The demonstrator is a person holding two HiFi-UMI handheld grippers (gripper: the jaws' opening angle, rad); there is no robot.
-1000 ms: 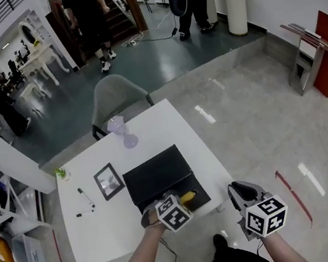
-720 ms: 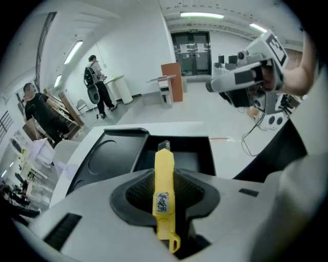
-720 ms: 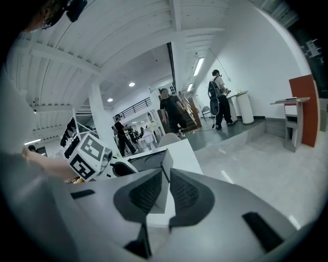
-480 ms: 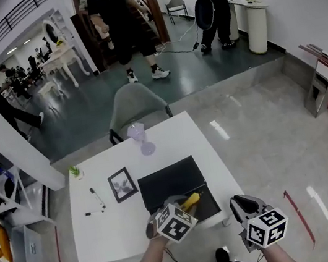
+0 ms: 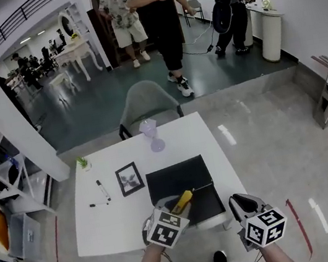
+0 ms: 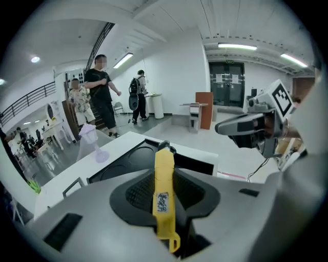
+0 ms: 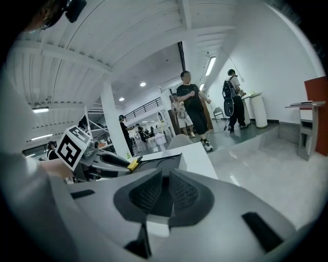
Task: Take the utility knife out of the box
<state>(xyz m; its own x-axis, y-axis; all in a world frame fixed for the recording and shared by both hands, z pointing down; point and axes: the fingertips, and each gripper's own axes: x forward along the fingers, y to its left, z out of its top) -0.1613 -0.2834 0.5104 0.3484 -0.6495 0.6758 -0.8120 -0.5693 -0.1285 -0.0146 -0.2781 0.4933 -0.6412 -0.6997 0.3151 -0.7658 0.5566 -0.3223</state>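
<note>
My left gripper (image 5: pixel 177 209) is shut on the yellow utility knife (image 5: pixel 183 201) and holds it in the air above the near end of the open black box (image 5: pixel 178 178). In the left gripper view the knife (image 6: pixel 163 187) sits lengthwise between the dark pads, its tip pointing away over the box (image 6: pixel 128 156). My right gripper (image 5: pixel 242 202) hangs off the table's near right corner, level, its pads close together with nothing between them (image 7: pixel 163 190). From the right gripper view, the left gripper (image 7: pixel 110 162) and the knife's tip (image 7: pixel 134 163) show at left.
On the white table (image 5: pixel 105 225) stand a pale purple goblet (image 5: pixel 151 134), a small picture frame (image 5: pixel 129 178), a marker pen (image 5: pixel 102 190) and a tiny plant (image 5: pixel 83 163). A grey chair (image 5: pixel 146 102) is at the far side. Several people stand beyond.
The left gripper has risen and rolled with the knife in it, lifting the knife up out of the box. The right gripper has drifted only a little.
</note>
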